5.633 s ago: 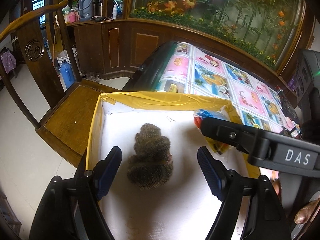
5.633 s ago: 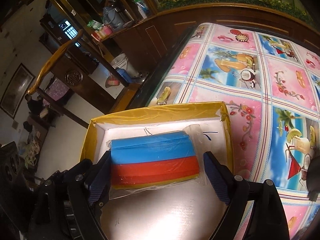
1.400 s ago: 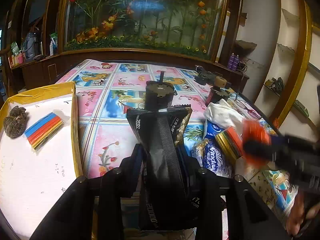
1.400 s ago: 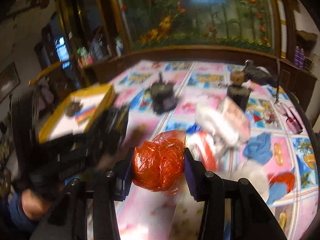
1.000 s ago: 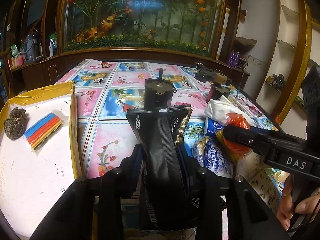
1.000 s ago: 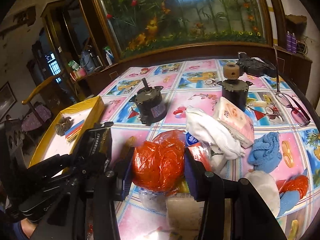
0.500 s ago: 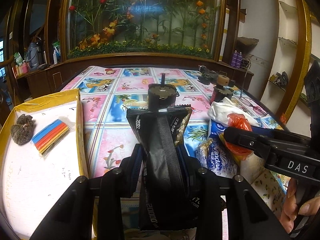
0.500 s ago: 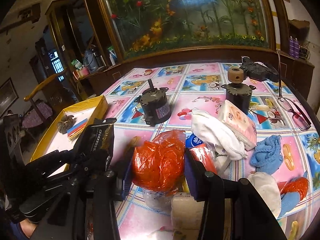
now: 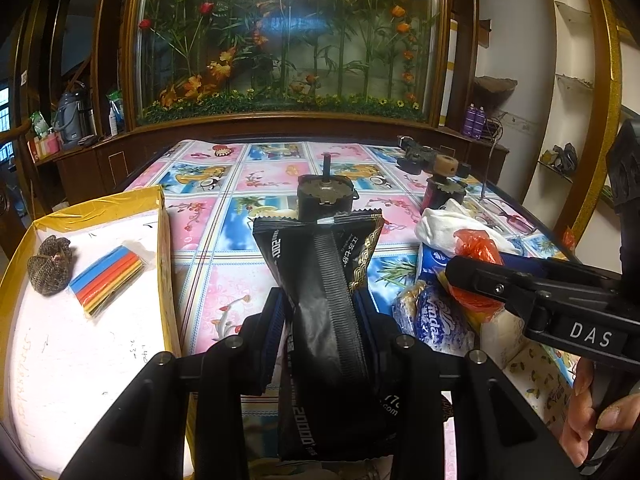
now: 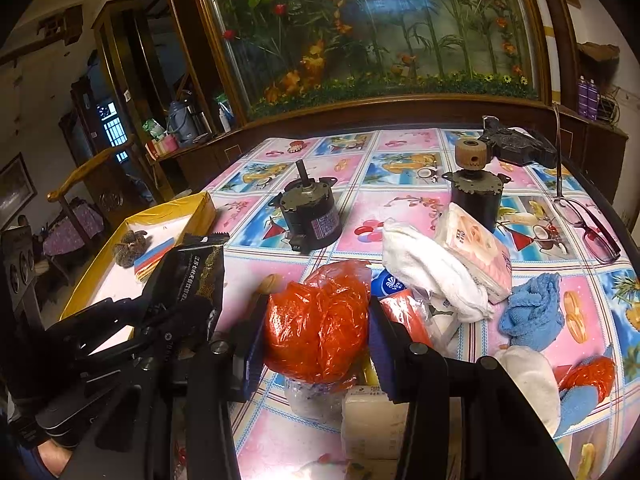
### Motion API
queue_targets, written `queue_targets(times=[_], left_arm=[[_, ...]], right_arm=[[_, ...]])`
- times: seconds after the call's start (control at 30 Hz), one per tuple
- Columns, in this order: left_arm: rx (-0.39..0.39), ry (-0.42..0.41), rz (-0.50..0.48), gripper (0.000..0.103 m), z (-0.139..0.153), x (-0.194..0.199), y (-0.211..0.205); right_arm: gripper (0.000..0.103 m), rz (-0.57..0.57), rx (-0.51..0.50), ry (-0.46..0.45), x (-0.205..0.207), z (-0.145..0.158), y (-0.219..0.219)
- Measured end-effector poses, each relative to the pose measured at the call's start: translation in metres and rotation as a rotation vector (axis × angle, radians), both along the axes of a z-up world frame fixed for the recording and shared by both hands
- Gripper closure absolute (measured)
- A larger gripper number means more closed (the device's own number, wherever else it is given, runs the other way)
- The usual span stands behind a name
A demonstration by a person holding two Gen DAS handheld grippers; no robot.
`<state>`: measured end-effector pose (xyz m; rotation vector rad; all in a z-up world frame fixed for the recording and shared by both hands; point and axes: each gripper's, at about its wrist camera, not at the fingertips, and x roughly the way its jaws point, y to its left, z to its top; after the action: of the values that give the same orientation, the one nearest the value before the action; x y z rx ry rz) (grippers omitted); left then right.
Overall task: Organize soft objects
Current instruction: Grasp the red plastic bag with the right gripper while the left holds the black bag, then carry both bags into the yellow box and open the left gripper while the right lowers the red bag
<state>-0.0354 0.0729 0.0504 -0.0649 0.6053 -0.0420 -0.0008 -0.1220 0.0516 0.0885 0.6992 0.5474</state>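
My left gripper (image 9: 320,308) is shut on a black snack packet (image 9: 324,280) that stands upright between its blue pads, lifted above the table. The same black packet (image 10: 196,276) shows at the left of the right wrist view. My right gripper (image 10: 316,332) is shut on a crumpled orange plastic bag (image 10: 320,324), also seen as the orange bag (image 9: 474,244) beside the left gripper. A yellow-rimmed box (image 9: 120,200) at the left holds a brown knitted ball (image 9: 50,264) and a striped sponge pack (image 9: 108,276).
Two dark motors (image 10: 308,212) (image 10: 476,188) stand mid-table. A pile of soft things lies at the right: a white cloth (image 10: 428,268), a tissue pack (image 10: 476,252), a blue cloth (image 10: 532,312), blue-wrapped packs (image 9: 436,316). Glasses (image 10: 588,224) lie at the far right. A person's hand (image 9: 596,412) holds the right gripper.
Over the last second both grippers have stayed in place, each still shut on its load. Earlier, both stood open over the box, above the knitted ball and the sponge pack.
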Motion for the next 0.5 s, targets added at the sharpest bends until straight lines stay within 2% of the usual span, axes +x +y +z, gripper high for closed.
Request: queue_targets(times=[0.5], left_arm=[[-0.019, -0.057, 0.020, 0.069, 0.007, -0.014, 0.004]], right_arm=[[0.054, 0.007, -0.001, -0.035, -0.012, 0.004, 0.006]])
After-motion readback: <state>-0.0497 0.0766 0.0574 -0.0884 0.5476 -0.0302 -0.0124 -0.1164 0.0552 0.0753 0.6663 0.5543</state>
